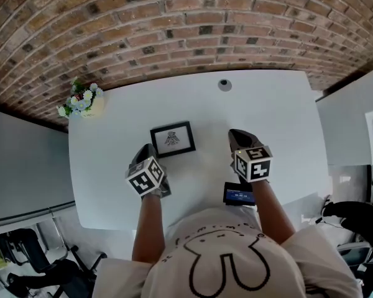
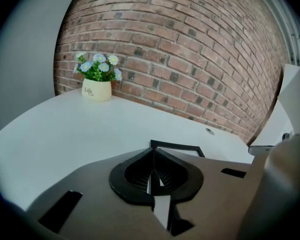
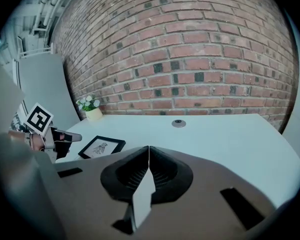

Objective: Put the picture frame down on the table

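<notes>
Two tongs are held out over the white bench (image 1: 280, 110), one at the end of each bare forearm, and both forearms are stretched forward from the body with the wrists above the near edge. The left tongs (image 1: 147, 149) are angled slightly toward the right, with the marker cube uppermost. Their jaws are pressed together and nothing is held between them. The right tongs (image 1: 237, 135) are pointed almost straight ahead. Their jaws are likewise closed tip to tip and nothing is gripped. The picture frame (image 1: 173, 139) is laid flat on the bench, face up, just ahead of the left tongs and to their right, and well to the left of the right tongs. It is touched by neither jaw pair as far as can be seen, though its near left corner is very close to the left tips. A small pot of flowers (image 1: 84, 102) is set far ahead and to the left of the left tongs, near the brick wall (image 1: 174, 23). A round grommet (image 1: 224, 84) is seen in the bench, well ahead of the right tongs. A small dark device with a lit blue screen (image 1: 239, 195) is lying behind the right tongs, beside the right wrist.
</notes>
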`<action>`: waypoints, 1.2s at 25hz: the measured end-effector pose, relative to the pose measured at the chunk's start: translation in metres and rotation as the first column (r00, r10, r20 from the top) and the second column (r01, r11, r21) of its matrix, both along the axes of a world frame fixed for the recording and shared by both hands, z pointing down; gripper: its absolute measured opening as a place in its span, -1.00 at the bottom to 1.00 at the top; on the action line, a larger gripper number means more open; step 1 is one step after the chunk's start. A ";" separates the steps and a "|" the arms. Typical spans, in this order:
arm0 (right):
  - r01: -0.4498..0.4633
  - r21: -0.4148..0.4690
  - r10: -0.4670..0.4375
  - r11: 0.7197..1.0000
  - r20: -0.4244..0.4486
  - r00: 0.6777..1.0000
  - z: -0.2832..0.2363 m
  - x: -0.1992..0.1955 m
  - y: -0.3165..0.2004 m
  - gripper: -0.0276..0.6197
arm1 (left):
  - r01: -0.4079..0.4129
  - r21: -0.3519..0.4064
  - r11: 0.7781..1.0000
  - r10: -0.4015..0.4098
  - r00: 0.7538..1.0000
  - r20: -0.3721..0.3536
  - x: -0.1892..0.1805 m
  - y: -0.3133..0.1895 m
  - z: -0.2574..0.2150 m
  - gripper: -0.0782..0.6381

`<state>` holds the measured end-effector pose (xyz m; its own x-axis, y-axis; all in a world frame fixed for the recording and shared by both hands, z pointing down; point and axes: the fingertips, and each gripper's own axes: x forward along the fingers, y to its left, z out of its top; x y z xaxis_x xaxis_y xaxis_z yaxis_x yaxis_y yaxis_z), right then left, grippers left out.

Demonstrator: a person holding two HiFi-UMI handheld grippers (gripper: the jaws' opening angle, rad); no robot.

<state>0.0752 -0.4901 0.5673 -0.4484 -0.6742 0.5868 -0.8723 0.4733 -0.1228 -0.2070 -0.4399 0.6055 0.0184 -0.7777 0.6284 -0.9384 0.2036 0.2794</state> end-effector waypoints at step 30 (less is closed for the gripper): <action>-0.033 0.459 0.018 0.888 0.037 0.999 -0.143 0.016 0.030 -0.86 | -0.188 0.458 0.869 0.104 0.974 0.202 0.016 0.017 -0.163 -0.75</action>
